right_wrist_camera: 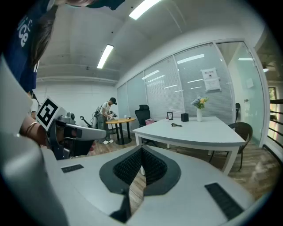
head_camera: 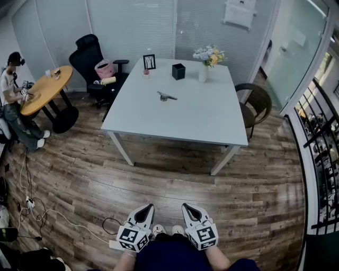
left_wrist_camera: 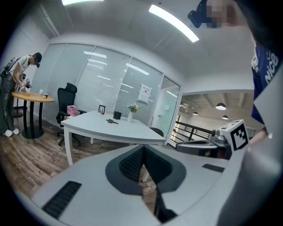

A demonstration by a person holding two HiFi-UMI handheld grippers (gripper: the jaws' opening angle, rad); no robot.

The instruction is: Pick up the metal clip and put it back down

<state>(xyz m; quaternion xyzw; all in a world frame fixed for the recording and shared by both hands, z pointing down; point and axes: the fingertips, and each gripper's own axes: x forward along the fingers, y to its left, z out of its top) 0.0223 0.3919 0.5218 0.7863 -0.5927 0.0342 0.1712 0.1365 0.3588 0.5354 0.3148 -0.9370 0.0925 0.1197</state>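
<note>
Flowers (head_camera: 208,54) in vase (head_camera: 203,74), metal clip (head_camera: 166,96) on table (head_camera: 201,116), left claw (head_camera: 150,207) and right claw (head_camera: 186,206) closed

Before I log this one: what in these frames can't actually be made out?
Metal clip: too small in all three views; its shape and facing are unclear.
Picture frame: head view, image too small to read.
Black box: head view, too small and dark to tell if anything is inside.
Wall notice: head view, cut by the top edge, print illegible.
Person at the round table: what the hands hold is too small.
</note>
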